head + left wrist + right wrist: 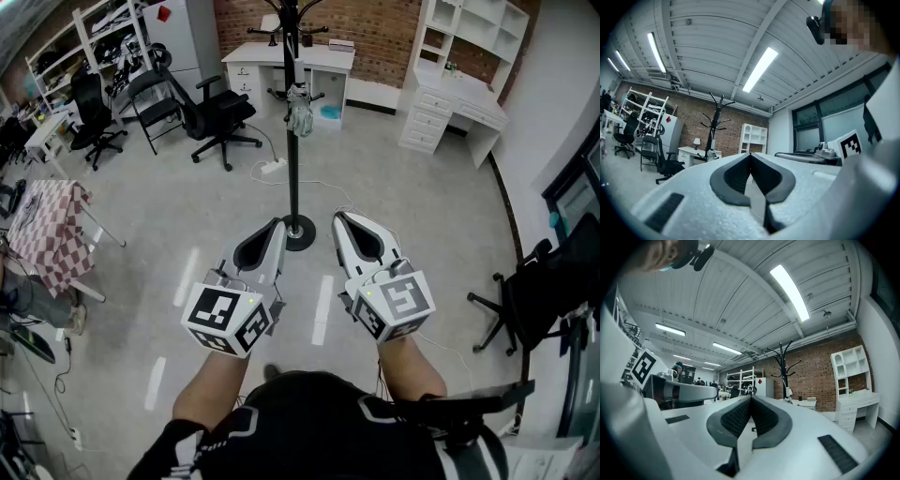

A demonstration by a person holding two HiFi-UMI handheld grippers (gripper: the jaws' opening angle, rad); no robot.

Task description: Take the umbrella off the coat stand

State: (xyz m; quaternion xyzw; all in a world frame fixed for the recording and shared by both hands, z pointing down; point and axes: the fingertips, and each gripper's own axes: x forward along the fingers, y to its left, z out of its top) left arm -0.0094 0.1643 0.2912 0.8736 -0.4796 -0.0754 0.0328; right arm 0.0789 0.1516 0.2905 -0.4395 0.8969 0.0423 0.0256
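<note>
The left claw (pixel 277 225) is just left of the coat stand's round base and is clenched on nothing, its dark pads meeting at the tips. The tall black metal coat stand (pixel 292 141) rises between the two claws and a little beyond them. The small grey folded umbrella (pixel 300 112) hangs against the stand's pole, below the top hooks and well above the base. The right claw (pixel 340 219), just right of the base, is likewise shut and empty.

Neither claw has reached the umbrella. As I judge it, a shut claw brought in would only knock the umbrella and set it swinging. A sideways pull could snag its strap on the hook and rock the thin stand on its small base.

Count: one coat stand, one umbrella, two claws.
</note>
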